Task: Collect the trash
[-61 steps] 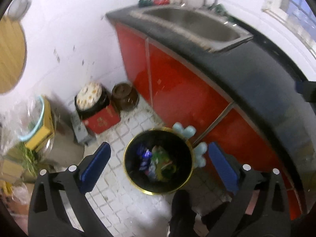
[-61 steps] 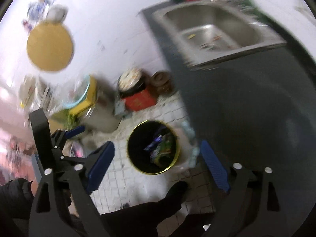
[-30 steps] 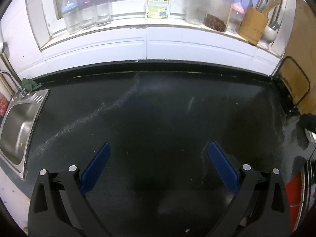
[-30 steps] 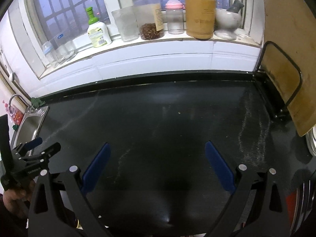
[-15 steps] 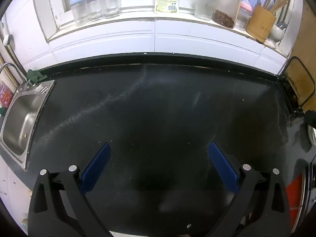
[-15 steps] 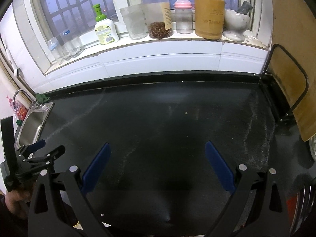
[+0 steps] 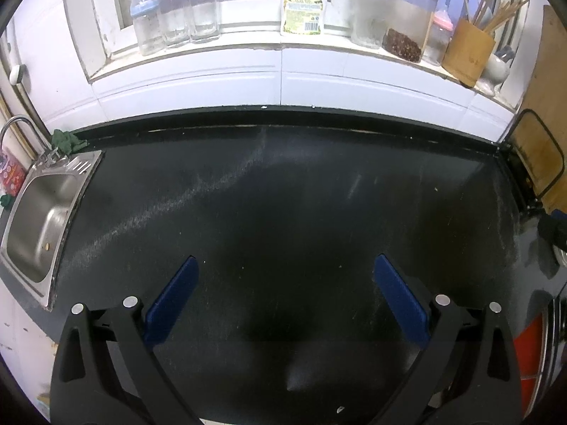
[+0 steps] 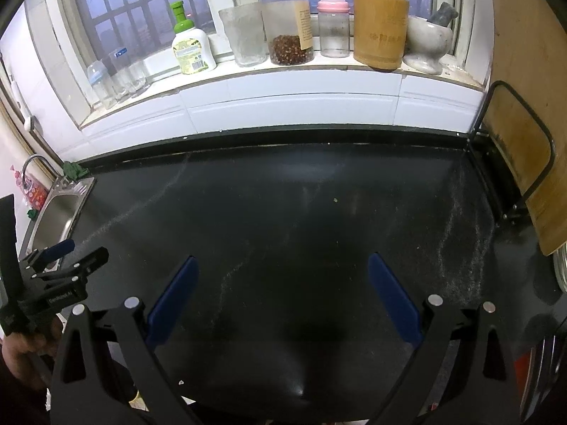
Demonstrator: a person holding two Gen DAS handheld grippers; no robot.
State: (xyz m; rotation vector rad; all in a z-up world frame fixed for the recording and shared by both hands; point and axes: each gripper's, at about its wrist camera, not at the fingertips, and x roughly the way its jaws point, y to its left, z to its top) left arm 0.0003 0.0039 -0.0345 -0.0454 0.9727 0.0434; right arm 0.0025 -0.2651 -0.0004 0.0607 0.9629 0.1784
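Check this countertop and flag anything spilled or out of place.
Pale powdery streaks lie on the black countertop: one diagonal from the sink side toward the back wall, another beside the cutting board rack. A small crumb sits mid-counter. Both hand-held grippers, left and right, are open and empty.

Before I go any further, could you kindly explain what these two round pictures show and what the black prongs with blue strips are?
Each picture comes from a fisheye camera mounted on a handheld gripper, looking along its two fingers. The black prongs with blue pads are those fingers. The left gripper and the right gripper are both open and hold nothing. Both hover over a dark countertop that carries only pale dusty streaks and tiny crumbs. A steel sink sits at its left end. The windowsill holds a soap bottle, a jar of red flakes and a bamboo utensil holder. A wooden board leans on the right.
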